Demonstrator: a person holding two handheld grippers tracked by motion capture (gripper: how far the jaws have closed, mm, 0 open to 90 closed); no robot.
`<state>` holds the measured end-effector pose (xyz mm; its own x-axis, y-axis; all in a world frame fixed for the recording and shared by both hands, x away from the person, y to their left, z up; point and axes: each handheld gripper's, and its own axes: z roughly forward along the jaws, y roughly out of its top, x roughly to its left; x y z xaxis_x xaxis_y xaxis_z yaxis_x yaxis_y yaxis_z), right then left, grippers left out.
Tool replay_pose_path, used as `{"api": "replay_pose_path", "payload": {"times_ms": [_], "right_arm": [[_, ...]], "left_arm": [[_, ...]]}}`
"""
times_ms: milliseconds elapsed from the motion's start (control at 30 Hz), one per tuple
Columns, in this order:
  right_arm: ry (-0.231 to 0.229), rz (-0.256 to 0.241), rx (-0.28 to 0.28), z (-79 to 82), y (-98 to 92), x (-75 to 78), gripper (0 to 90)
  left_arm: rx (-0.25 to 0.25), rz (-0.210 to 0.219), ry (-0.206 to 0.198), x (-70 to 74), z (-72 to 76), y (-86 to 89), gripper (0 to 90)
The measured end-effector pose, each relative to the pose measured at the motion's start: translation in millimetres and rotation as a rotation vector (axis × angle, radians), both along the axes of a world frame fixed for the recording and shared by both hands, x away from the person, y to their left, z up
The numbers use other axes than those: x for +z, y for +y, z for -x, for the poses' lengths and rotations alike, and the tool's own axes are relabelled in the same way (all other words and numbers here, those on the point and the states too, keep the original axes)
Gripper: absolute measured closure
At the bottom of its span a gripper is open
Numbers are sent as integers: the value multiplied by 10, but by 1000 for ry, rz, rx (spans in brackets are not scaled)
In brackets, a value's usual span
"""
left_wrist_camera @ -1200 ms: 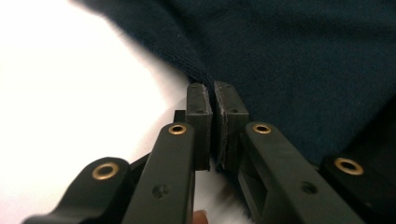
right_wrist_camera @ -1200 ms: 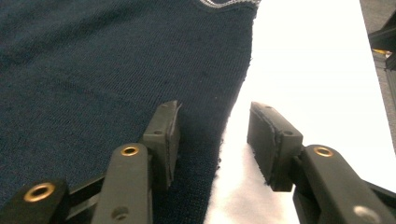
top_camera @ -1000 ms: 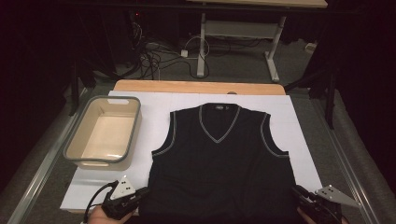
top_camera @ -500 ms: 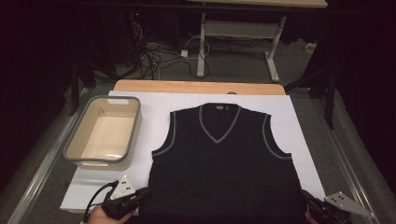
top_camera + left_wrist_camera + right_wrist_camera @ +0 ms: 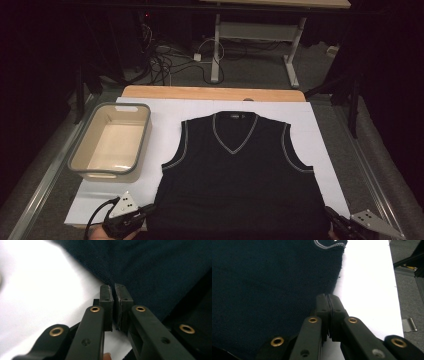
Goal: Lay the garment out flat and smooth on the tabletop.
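Observation:
A dark navy sleeveless V-neck vest point(image 5: 240, 175) with pale trim lies flat, neck away from me, on a white sheet point(image 5: 165, 130). My left gripper point(image 5: 149, 208) sits at the vest's near left corner. In the left gripper view its jaws point(image 5: 114, 291) are pinched together on the edge of the vest point(image 5: 162, 265). My right gripper point(image 5: 330, 217) sits at the near right corner. In the right gripper view its jaws point(image 5: 328, 297) are pressed together on the side edge of the vest point(image 5: 262, 277), with white sheet point(image 5: 367, 290) to their right.
A grey-rimmed beige tub point(image 5: 80, 162) stands on the sheet, left of the vest. A wooden table edge point(image 5: 210, 92) shows beyond the sheet. Metal rails point(image 5: 380, 190) run along both sides; cables and desk legs lie on the floor behind.
The right gripper has drawn back toward the near right corner of the table. The left gripper and the vest have held still.

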<state>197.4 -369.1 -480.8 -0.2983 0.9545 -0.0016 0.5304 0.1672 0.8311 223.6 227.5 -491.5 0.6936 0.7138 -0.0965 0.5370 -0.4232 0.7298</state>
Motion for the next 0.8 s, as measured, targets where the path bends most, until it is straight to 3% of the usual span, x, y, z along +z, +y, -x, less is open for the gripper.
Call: {"api": "replay_pose_path", "payload": {"times_ms": [67,133,233,300,433,533,633,800], "right_arm": [[-1,2,11,2,11,0,891],[-10,-21,30,-8,28,14,849],[-18,-60,61,-44,69,46,667],[-27,-61,73,-77,104,69,553],[-43,-95,105,-177,120,100,401],[-60,-89,124,-263,145,108,284],[-65,-97,134,-355,173,114,172],[-87,-91,143,-518,247,130,66]], "left_arm": [[-4,5,-7,-5,0,-4,821],[-4,25,-19,9,-14,3,750],[-15,90,-51,46,-44,13,650],[-13,115,-59,79,-88,-20,555],[-7,160,-74,169,-229,-142,393],[-3,210,-72,228,-359,-239,300],[9,183,-84,258,-489,-349,225],[15,161,-102,278,-673,-514,128]]}}
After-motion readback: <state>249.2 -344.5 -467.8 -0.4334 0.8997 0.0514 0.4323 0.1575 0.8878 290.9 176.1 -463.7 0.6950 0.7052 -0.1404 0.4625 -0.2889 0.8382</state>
